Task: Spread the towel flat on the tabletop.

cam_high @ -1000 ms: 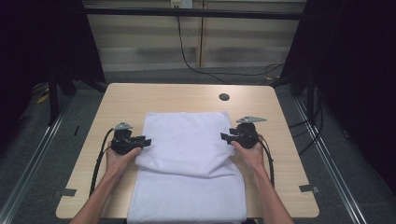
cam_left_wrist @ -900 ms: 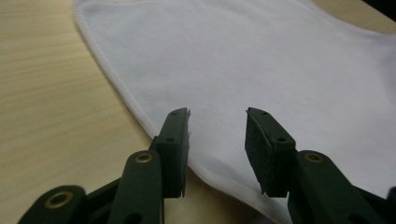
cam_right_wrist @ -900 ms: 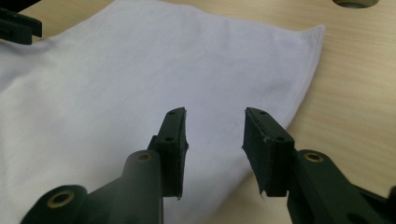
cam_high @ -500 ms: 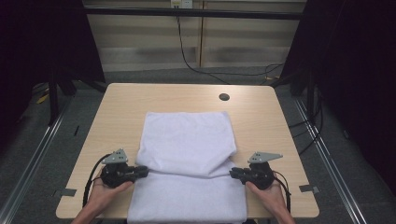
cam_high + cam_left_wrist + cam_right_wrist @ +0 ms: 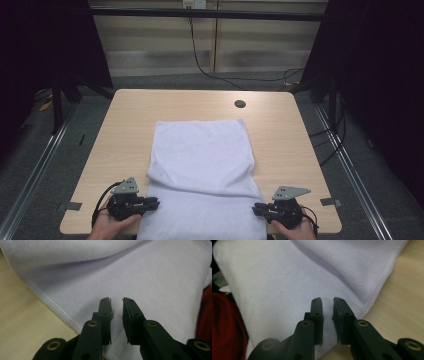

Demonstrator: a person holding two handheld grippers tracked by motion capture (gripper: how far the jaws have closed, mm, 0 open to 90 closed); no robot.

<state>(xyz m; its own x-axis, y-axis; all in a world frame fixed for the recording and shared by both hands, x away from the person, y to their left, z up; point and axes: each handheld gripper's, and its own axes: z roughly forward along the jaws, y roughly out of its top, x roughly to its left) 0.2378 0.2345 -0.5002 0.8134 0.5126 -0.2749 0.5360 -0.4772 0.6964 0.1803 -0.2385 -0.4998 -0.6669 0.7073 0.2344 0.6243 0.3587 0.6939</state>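
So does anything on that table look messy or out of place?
Mostly tidy. The white towel is folded over itself unevenly: the top layer's near edge runs slanted and rumpled, and its front part hangs over the table edge. Nothing looks spilled or damaged.

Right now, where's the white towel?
High view: the white towel lies down the middle of the table, its near end hanging over the near edge between the left gripper and right gripper.

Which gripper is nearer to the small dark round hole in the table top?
Right. The right gripper is at the near edge, slightly right of the dark round hole; the left gripper sits far left.
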